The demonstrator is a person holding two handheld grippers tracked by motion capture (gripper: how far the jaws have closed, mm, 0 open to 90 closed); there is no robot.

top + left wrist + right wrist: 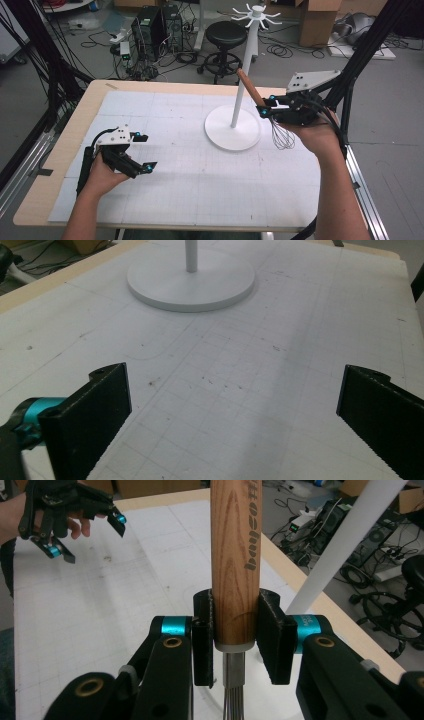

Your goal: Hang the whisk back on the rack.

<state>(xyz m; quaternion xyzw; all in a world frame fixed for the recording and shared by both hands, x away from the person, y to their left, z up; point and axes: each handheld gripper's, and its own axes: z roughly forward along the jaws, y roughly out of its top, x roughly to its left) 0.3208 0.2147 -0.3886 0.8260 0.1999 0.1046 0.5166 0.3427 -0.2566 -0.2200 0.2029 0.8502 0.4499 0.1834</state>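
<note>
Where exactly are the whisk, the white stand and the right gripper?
whisk [248,86]: high view, on its wooden handle.
white stand [232,134]: high view, on its round base.
right gripper [235,630]: right gripper view, between the jaws shut on the handle.

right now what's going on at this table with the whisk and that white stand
A person holds a gripper in each hand. The right gripper is shut on the wooden handle of a whisk, held above the table with its wire end hanging down, close beside the pole of the white stand. The stand's hooks at the top are bare. The left gripper hangs open and holds nothing, low over the white mat, apart from the stand.
</note>
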